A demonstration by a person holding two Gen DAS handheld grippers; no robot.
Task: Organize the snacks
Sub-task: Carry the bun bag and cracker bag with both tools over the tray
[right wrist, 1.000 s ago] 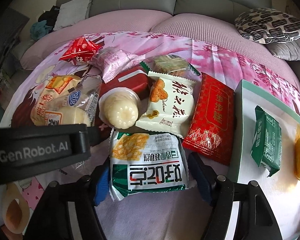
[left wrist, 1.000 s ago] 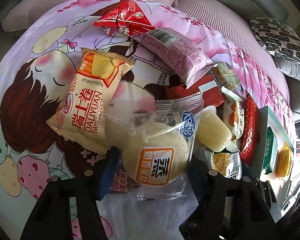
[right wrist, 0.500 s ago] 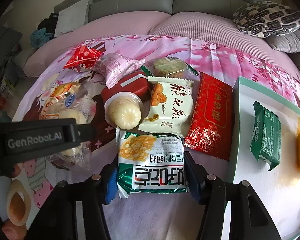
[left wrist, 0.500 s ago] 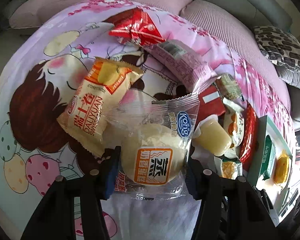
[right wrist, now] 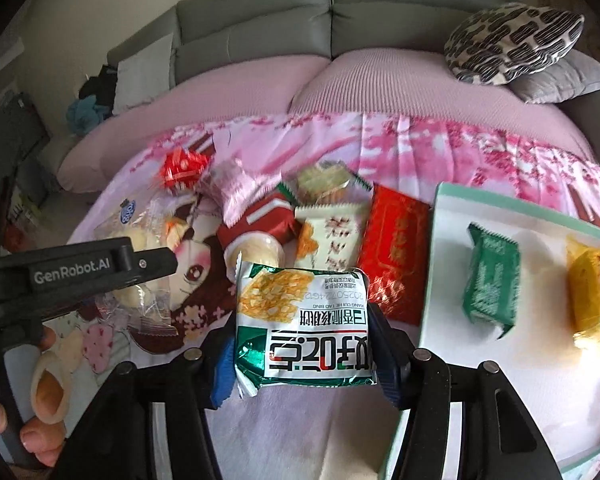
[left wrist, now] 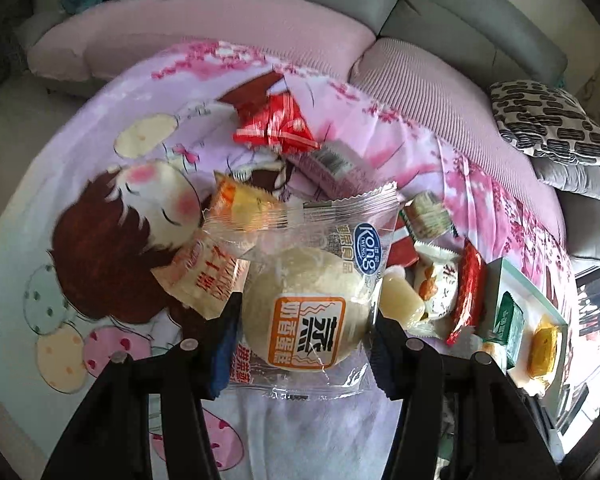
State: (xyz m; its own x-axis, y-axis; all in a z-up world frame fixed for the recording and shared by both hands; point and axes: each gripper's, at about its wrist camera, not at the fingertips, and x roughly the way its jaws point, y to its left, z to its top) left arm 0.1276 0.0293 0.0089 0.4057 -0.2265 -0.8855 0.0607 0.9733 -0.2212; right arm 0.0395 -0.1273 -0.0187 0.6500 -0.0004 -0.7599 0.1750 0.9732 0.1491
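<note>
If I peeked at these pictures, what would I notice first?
Two grippers, each pinching a snack: the left gripper squeezes a clear-wrapped round cake, the right gripper a green-and-white snack pack. Behind them more snacks lie scattered on a cartoon blanket.

A cartoon-printed pink sheet (right wrist: 384,148) is covering the surface, with a white tray (right wrist: 440,248) sitting on its right side. Lying on the sheet are a red triangular packet (right wrist: 182,168), a pale pink packet (right wrist: 230,186), a dark red packet (right wrist: 266,218), a white packet with an orange picture (right wrist: 332,240), and a shiny red packet (right wrist: 394,256) just beside the tray's rim. A green packet (right wrist: 490,282) and a yellow one (right wrist: 588,286) are lying apart on the tray.
</note>
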